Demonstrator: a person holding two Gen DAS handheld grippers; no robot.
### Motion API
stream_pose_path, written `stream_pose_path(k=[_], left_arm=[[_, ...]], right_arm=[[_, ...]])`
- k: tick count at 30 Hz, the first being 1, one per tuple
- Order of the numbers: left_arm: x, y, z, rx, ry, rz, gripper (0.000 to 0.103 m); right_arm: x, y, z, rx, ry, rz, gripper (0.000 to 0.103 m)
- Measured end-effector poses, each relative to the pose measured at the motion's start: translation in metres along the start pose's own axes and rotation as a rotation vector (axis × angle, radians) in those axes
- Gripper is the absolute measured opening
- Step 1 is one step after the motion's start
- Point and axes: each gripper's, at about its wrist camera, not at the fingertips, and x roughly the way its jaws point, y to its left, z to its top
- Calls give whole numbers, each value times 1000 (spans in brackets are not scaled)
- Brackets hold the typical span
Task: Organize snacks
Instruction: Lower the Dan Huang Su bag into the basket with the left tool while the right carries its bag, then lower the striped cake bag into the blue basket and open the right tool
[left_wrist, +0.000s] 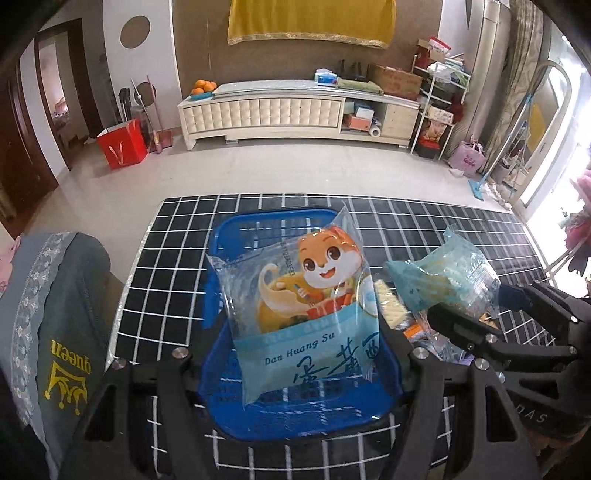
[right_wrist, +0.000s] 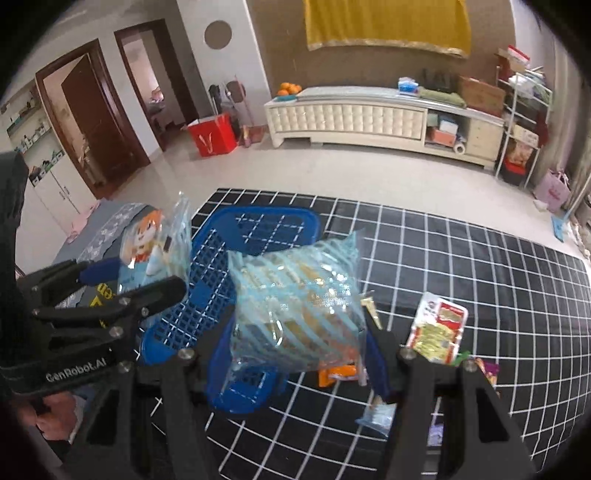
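We hold a striped snack bag (right_wrist: 295, 306) in our right gripper (right_wrist: 299, 354) above the blue basket (right_wrist: 207, 295); our left gripper (right_wrist: 147, 273) holds a cartoon packet (right_wrist: 155, 240).

Open basket, crowded right flank

The blue basket (left_wrist: 229, 236) lies empty and open from above; the checked tabletop (right_wrist: 461, 258) beyond is bare. Loose snack packets (right_wrist: 439, 328) clutter the right side, and a grey cushion (left_wrist: 55, 295) crowds the left edge.

A pale tiled floor (left_wrist: 280, 170) is being lit by daylight from a window (left_wrist: 557, 122) at the right. A long cream cabinet (left_wrist: 295, 110) is being backed by a brown wall (left_wrist: 207, 48), where a yellow cloth (left_wrist: 310, 20) is being hung.
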Motion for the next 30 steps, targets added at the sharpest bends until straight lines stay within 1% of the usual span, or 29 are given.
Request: stream_pose_path(k=[6, 9, 11, 13, 15, 16, 17, 19, 23, 30], left_arm=[[41, 12, 7, 9, 68, -18, 67], [57, 18, 10, 15, 83, -30, 67], [68, 17, 14, 31, 84, -51, 69], [75, 18, 20, 32, 89, -38, 70], [80, 17, 24, 54, 88, 3, 73], [81, 17, 24, 61, 81, 29, 76], [81, 18, 24, 61, 74, 45, 81], [77, 21, 22, 49, 57, 56, 82], [65, 32, 15, -2, 59, 10, 82], [39, 49, -2, -40, 43, -10, 82]], right_arm=[[25, 2, 10, 29, 25, 22, 66], [34, 1, 11, 34, 40, -1, 66], [38, -1, 11, 41, 48, -17, 66], [41, -2, 11, 46, 54, -26, 66], [42, -4, 8, 43, 61, -38, 66], [41, -2, 7, 42, 61, -38, 66], [39, -3, 6, 38, 59, -30, 66], [36, -2, 5, 29, 58, -21, 66], [32, 2, 7, 28, 59, -19, 66], [29, 22, 9, -11, 61, -14, 66]])
